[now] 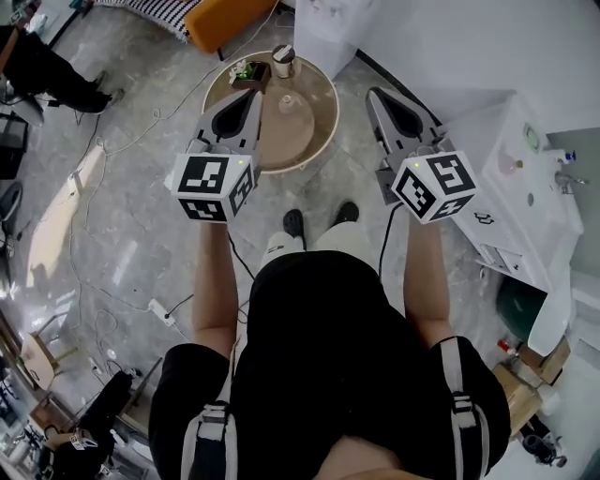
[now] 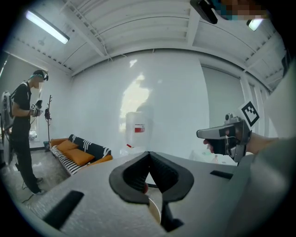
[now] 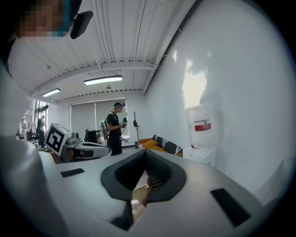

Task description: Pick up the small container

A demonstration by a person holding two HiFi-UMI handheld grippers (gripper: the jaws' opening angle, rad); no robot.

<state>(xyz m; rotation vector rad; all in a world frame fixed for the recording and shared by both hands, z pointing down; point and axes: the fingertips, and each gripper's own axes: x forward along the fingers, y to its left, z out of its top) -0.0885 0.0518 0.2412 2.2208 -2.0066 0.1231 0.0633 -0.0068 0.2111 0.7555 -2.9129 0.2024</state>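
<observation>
A small round lidded container stands at the far edge of a round wooden table, next to a small potted plant. My left gripper hovers over the table's left part, short of the container, its jaws shut and empty. My right gripper hangs to the right of the table, over the floor, jaws also shut on nothing. In the left gripper view the left gripper has its tips together, as does the right gripper in the right gripper view. Neither of those views shows the container.
A clear glass dome sits mid-table. An orange sofa lies beyond the table, and a water dispenser stands by the wall. White counter with a sink at right. Cables and a power strip lie on the floor. Another person stands far off.
</observation>
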